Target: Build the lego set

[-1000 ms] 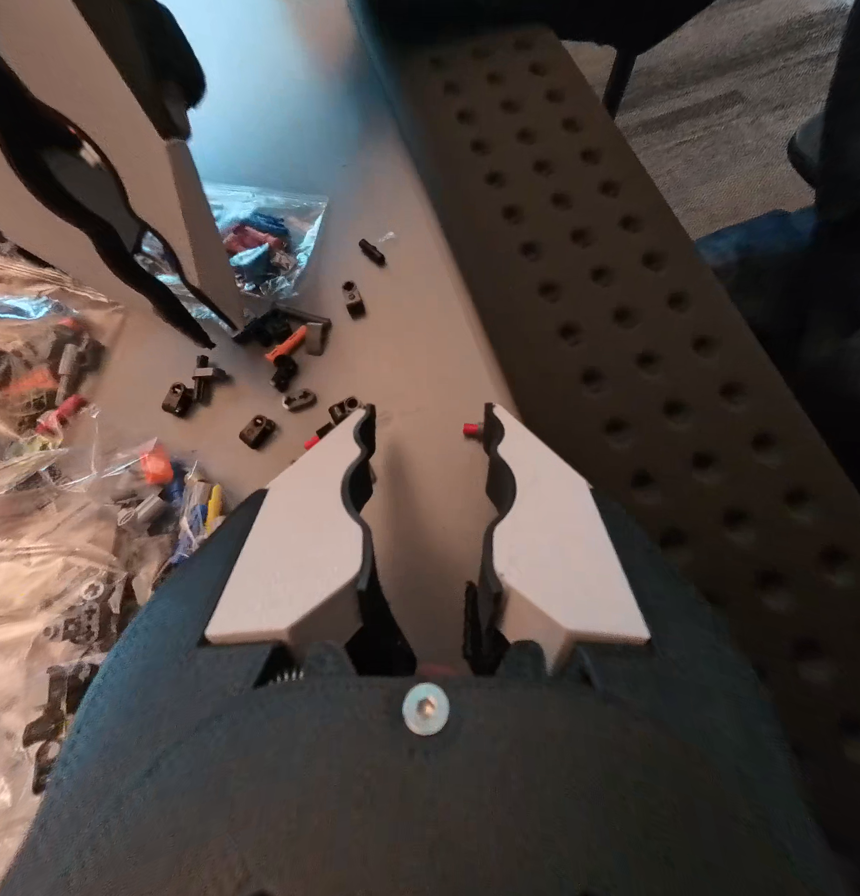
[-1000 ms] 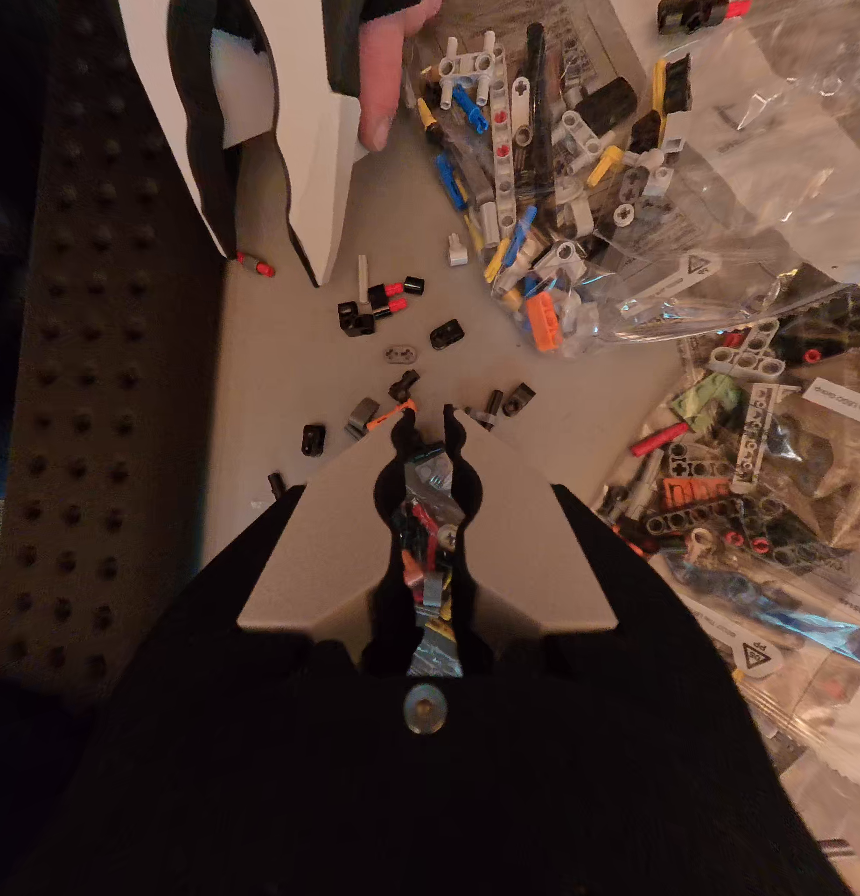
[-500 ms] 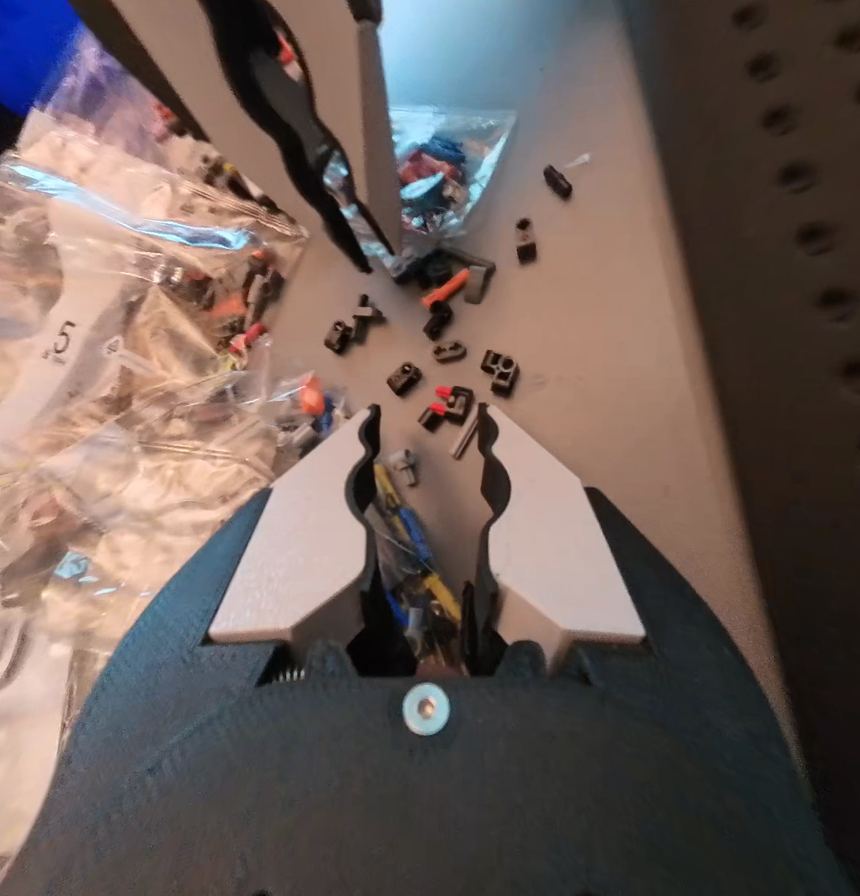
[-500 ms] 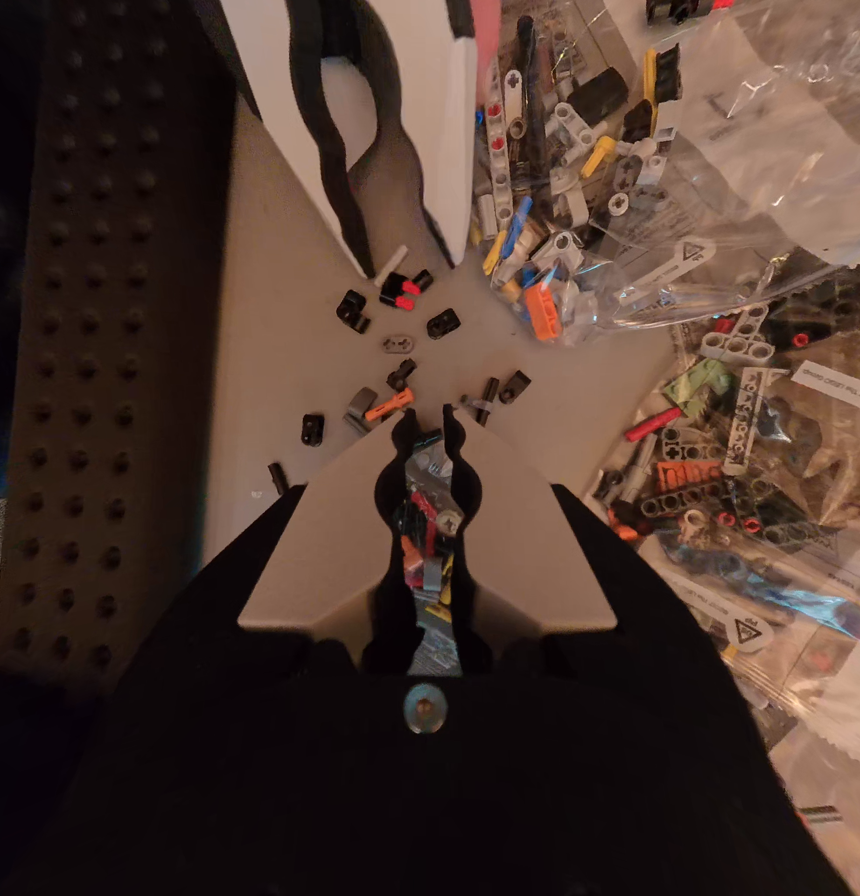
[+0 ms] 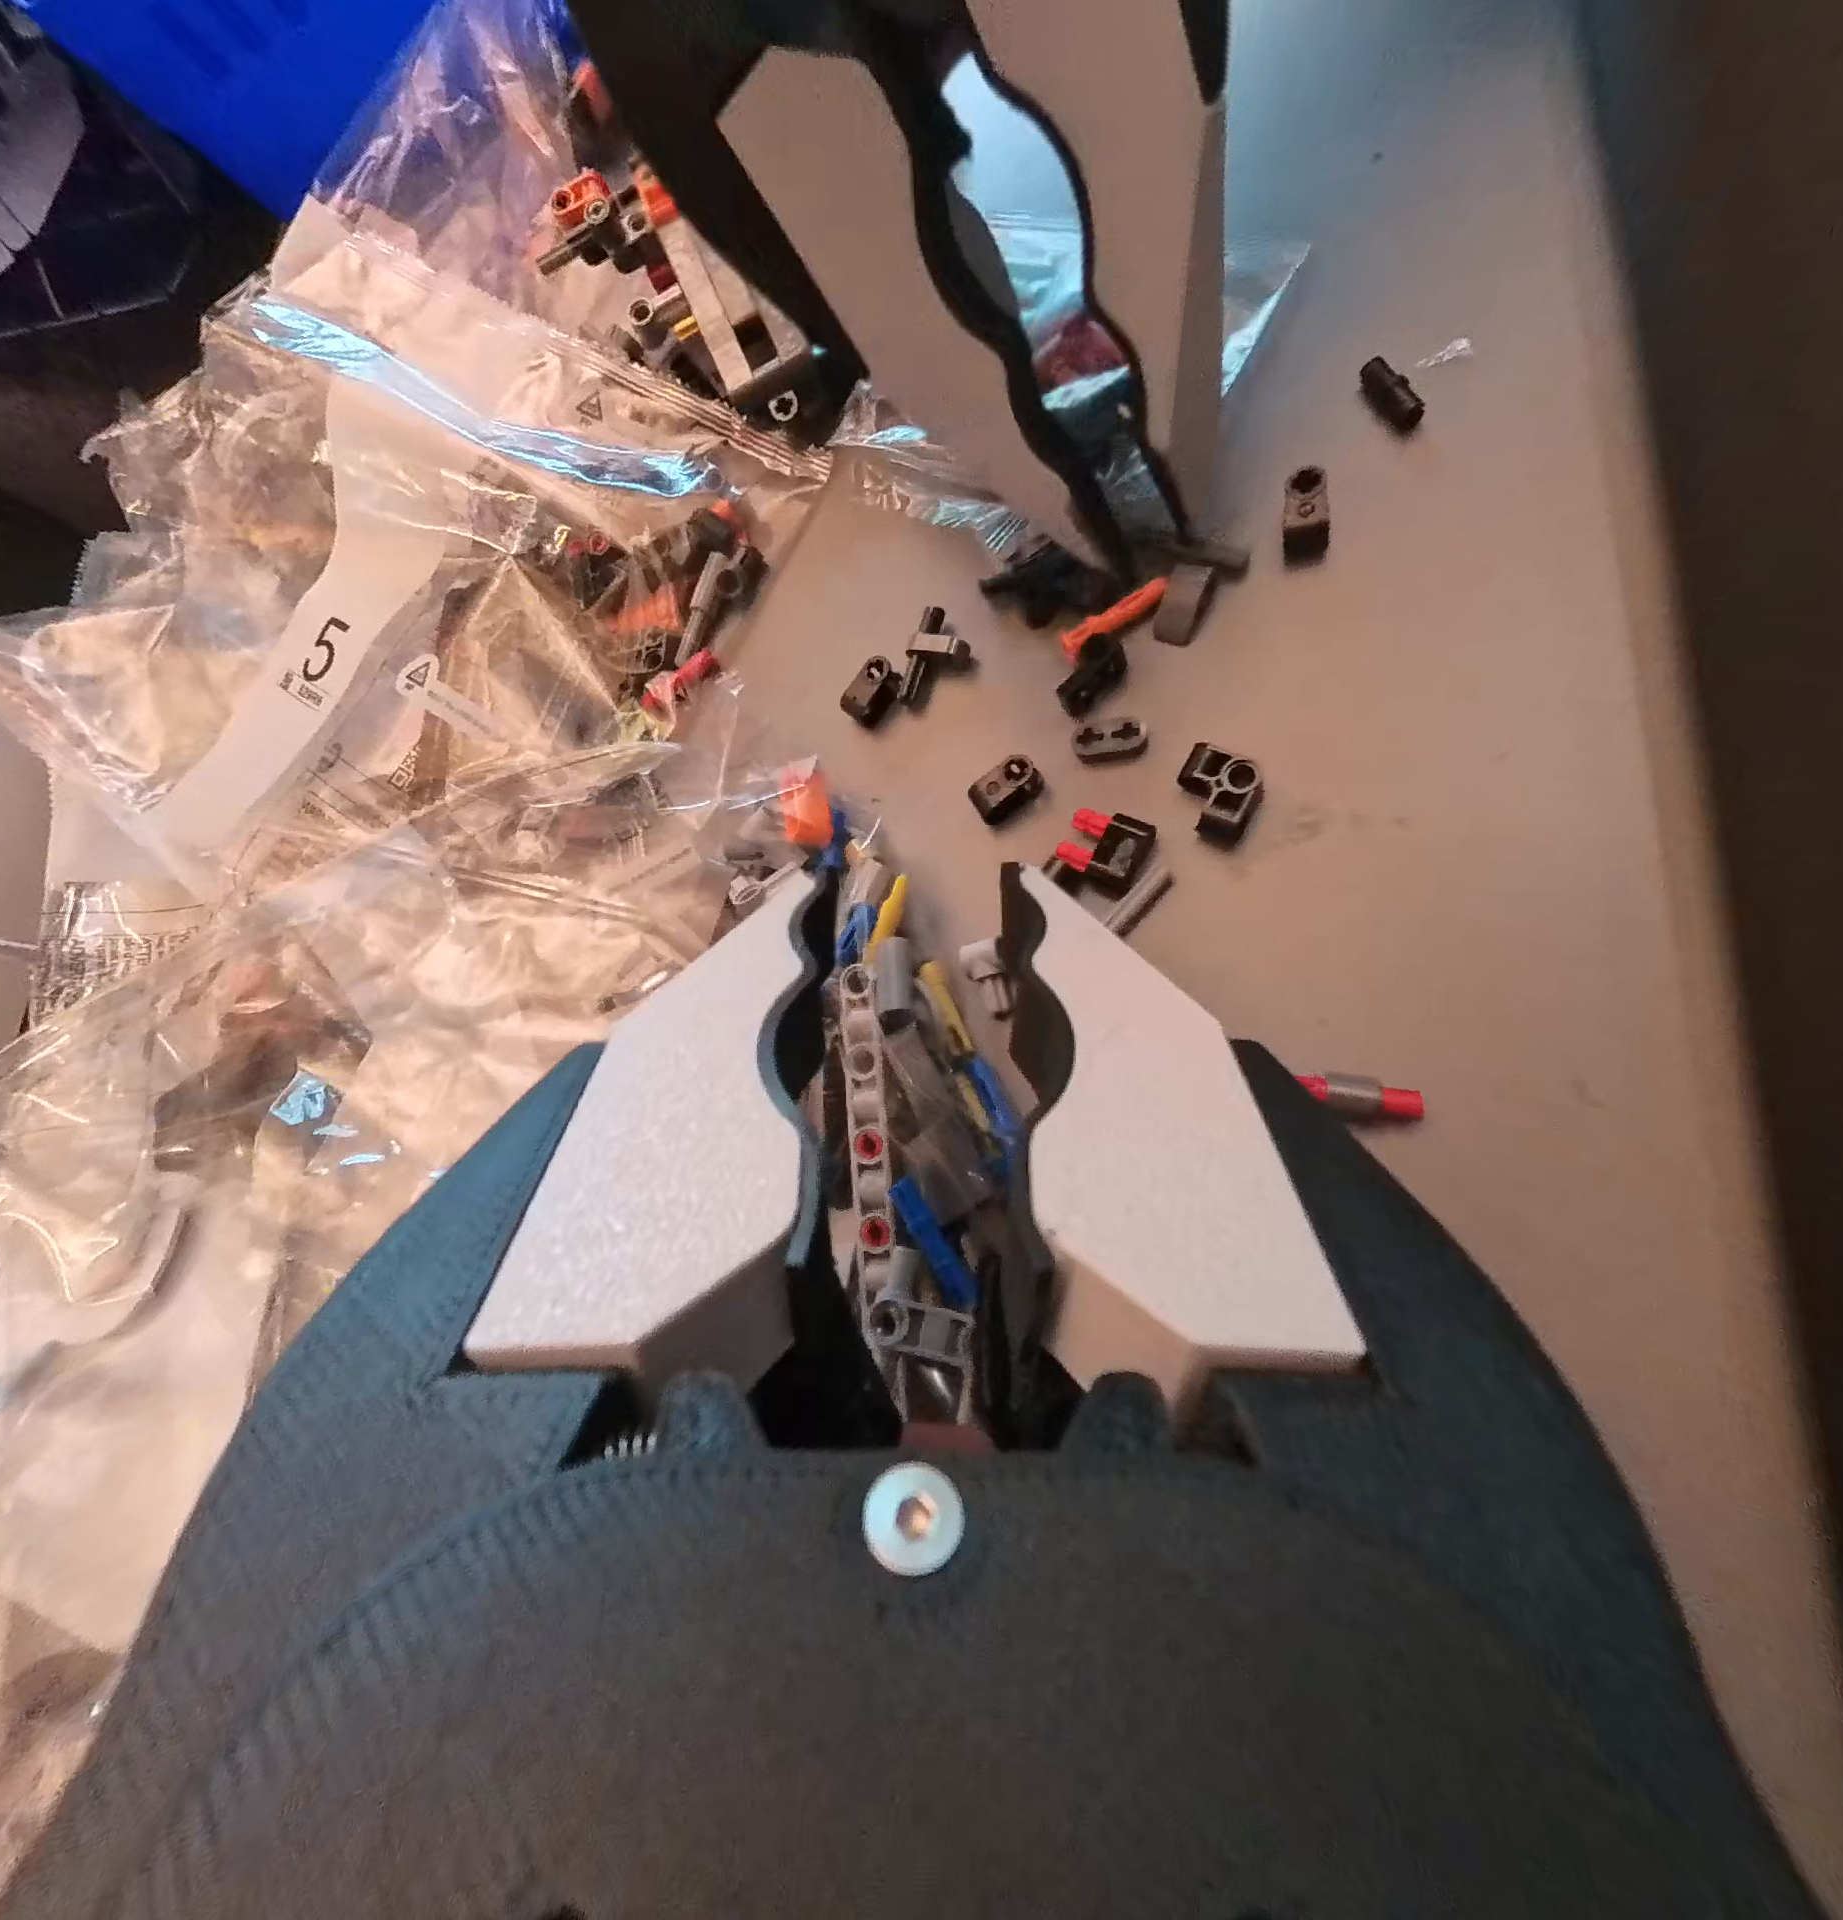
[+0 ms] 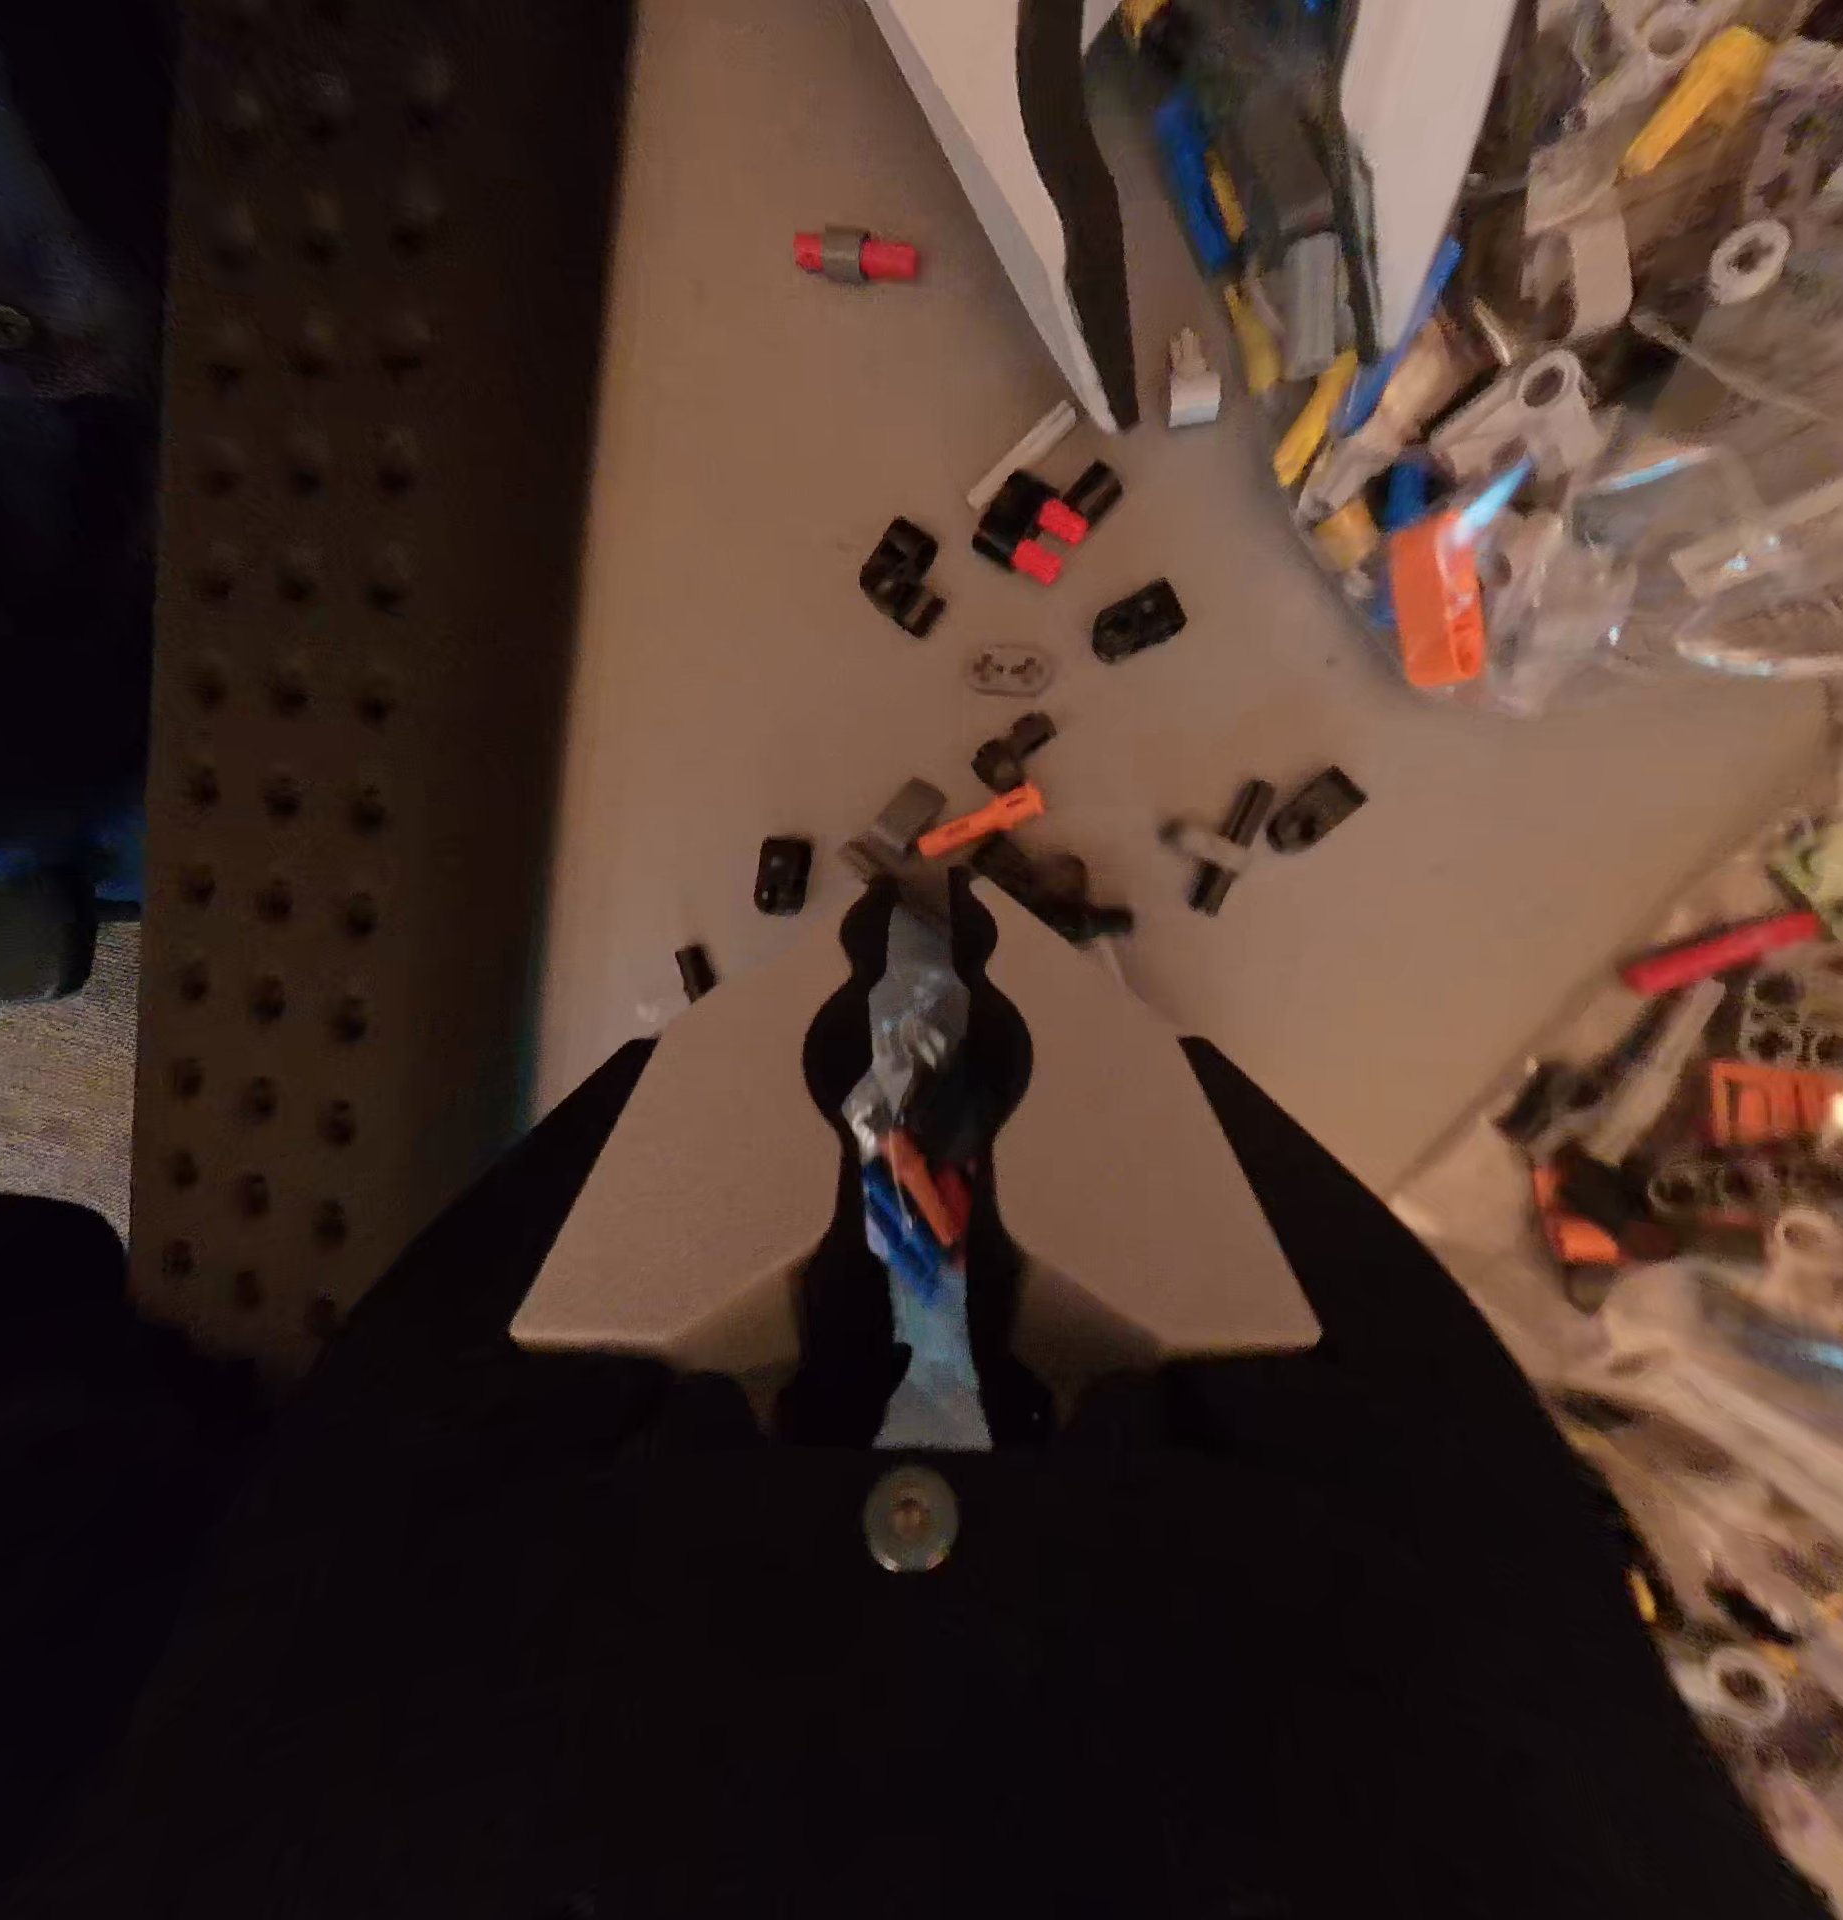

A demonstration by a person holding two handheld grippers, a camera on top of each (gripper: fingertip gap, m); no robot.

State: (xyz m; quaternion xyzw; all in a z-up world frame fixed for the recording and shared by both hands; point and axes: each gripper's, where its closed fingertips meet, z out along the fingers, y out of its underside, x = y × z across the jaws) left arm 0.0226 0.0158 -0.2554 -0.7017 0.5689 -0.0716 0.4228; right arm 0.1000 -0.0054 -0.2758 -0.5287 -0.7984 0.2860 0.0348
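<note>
On the grey table (image 5: 1468,831), as seen from the left wrist cam, the left gripper (image 5: 912,883) is held released, jaws parted, over the edge of a clear bag of lego parts (image 5: 896,1049) w/ blue, yellow and grey pieces showing between the fingers. Loose black connectors (image 5: 1220,787) and a black piece w/ red pins (image 5: 1104,847) are scattered just ahead; a red-and-grey pin (image 5: 1358,1093) lies to the right of the gripper body. More clear bags (image 5: 397,644) are piled at left. Farther off, the right gripper (image 5: 1145,540) is seen tips-down, touching the table beside an orange pin (image 5: 1114,620) and a grey piece (image 5: 1187,613). From the right wrist cam, somewhat blurred, the right gripper (image 6: 917,888) is seen w/ jaws nearly closed; a small clear bag (image 6: 912,1143) w/ blue and orange-red bits shows in the gap, but whether it's pinched or just lying below can't be told. The orange pin (image 6: 979,821) lies just past the tips, and the left gripper (image 6: 1104,405) is seen opposite, above the parts bag (image 6: 1499,416).
</note>
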